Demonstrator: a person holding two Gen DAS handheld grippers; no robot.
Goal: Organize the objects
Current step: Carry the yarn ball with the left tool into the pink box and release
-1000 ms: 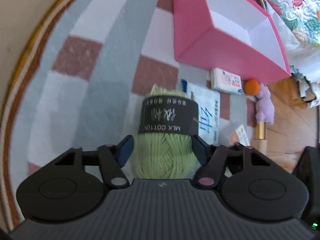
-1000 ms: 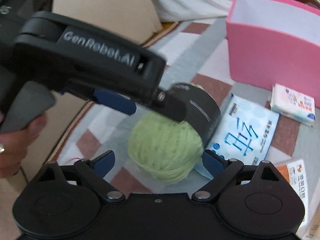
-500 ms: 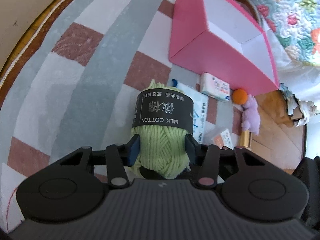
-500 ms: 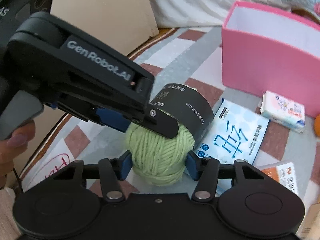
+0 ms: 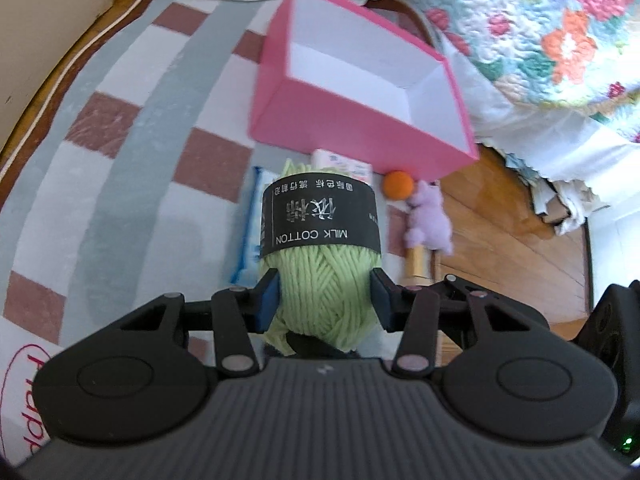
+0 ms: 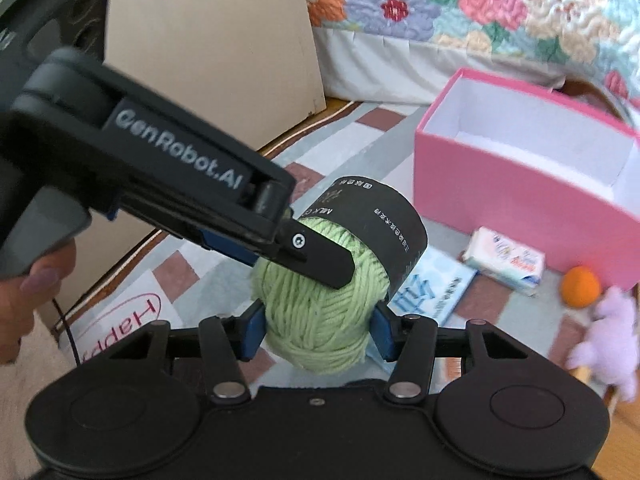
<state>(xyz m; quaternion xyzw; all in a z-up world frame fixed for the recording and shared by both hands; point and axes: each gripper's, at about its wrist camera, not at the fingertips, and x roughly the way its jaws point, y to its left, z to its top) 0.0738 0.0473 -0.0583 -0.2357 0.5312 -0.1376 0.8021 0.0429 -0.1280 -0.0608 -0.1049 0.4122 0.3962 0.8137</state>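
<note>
A green yarn ball (image 5: pixel 320 280) with a black "MILK COTTON" band is held in the air above the rug. My left gripper (image 5: pixel 324 300) is shut on its near end. My right gripper (image 6: pixel 316 332) is shut on the same yarn ball (image 6: pixel 320 320) from another side; the left gripper's finger crosses in front of it there. The empty pink box (image 5: pixel 360 120) stands open beyond the ball, also in the right wrist view (image 6: pixel 520 192).
On the checked rug (image 5: pixel 120 160) lie a blue tissue pack (image 6: pixel 436 292), a small white pack (image 6: pixel 506 260), an orange ball (image 6: pixel 580 286), a purple plush toy (image 6: pixel 608 336). A flowered quilt (image 5: pixel 540 20) hangs behind, wood floor (image 5: pixel 500 232) to the right.
Both grippers closed on the yarn ball and lifted it off the rug. The view has risen and moved toward the pink box.
</note>
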